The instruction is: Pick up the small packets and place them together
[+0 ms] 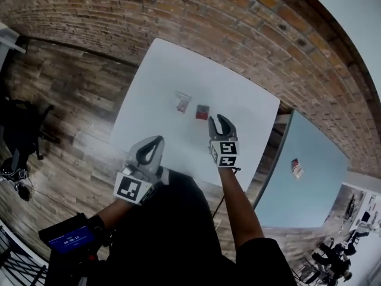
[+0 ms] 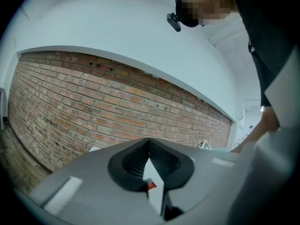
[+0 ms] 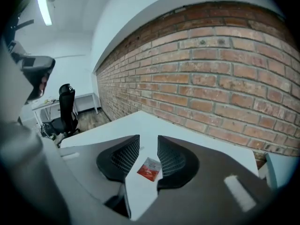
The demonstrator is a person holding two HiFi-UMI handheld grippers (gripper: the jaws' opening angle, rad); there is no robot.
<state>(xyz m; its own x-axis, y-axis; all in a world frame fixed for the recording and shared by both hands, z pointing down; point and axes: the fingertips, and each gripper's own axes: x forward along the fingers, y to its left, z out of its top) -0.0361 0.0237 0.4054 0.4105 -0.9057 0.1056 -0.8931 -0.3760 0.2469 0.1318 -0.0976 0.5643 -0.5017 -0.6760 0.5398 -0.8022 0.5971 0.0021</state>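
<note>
Two small packets lie close together on the white table (image 1: 149,100): a white-and-red packet (image 1: 181,102) and, just to its right, a dark red packet (image 1: 202,112). My right gripper (image 1: 221,120) hovers beside the dark red packet with its jaws apart. In the right gripper view, a red-and-white packet (image 3: 149,168) lies flat on the table between the open jaws of that gripper (image 3: 148,139), and neither pad touches it. My left gripper (image 1: 152,146) hangs over the table's near edge, shut and empty. In the left gripper view (image 2: 149,143), a sliver of red packet (image 2: 151,185) shows below the closed tips.
A brick wall (image 1: 196,16) runs behind the table. To the right stands a light blue table (image 1: 309,183) with another small packet (image 1: 296,168) on it. A black office chair (image 1: 21,130) stands on the wooden floor at the left. A device with a blue screen (image 1: 70,239) sits at lower left.
</note>
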